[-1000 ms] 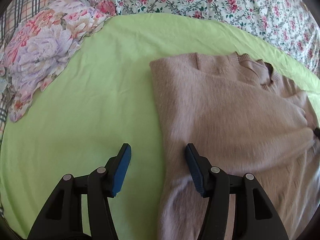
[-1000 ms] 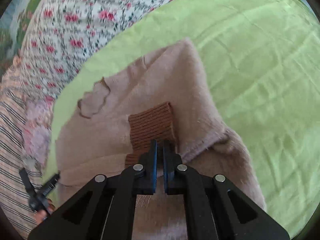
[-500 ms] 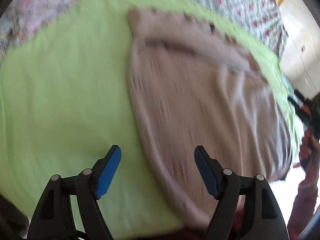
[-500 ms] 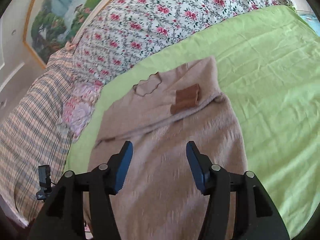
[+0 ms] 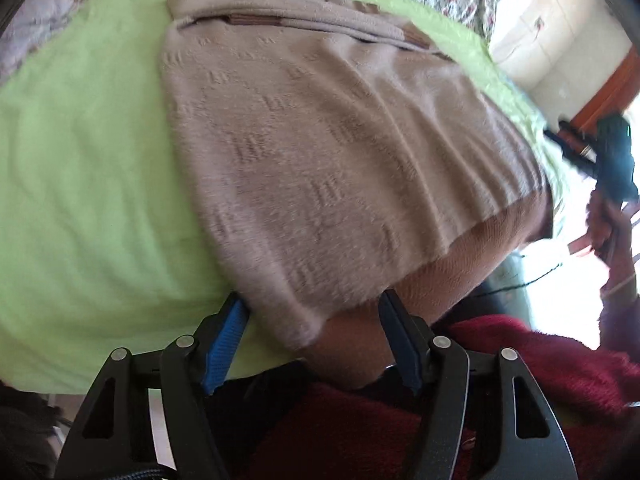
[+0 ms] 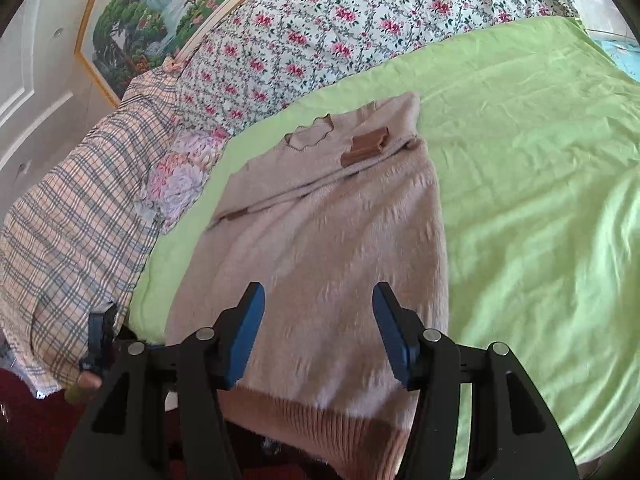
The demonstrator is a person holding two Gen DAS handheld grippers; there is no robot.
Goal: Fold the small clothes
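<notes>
Beige fuzzy knit sweater (image 6: pixel 320 248) lies flat on the lime-green sheet (image 6: pixel 540 168) of a bed, both sleeves folded across its upper body so that the brown ribbed cuffs (image 6: pixel 366 146) rest just below the scalloped neckline (image 6: pixel 310 136). Its ribbed hem (image 6: pixel 332 424) hangs over the near edge of the sheet, toward the person. Left hand-held gripper (image 5: pixel 316 344), seen from its own wrist camera, is spread wide open, its blue-padded fingers (image 5: pixel 224 344) straddling the near hem corner of the sweater (image 5: pixel 320 168) without clamping it; whether the pads touch the fabric cannot be told. Right hand-held gripper (image 6: pixel 320 336) is likewise spread open and empty, poised above the lower body of the sweater near the hem. Beyond the sheet, relative to the sweater's neckline, lies a floral duvet (image 6: pixel 340 28); to the neckline's left are a pink-and-lilac flowered cloth (image 6: pixel 180 176) and a plaid blanket (image 6: pixel 72 232). A framed landscape painting (image 6: pixel 160 4) hangs on the wall behind the duvet. Dark red fleece clothing (image 5: pixel 400 420) of the person fills the lower left wrist view.
</notes>
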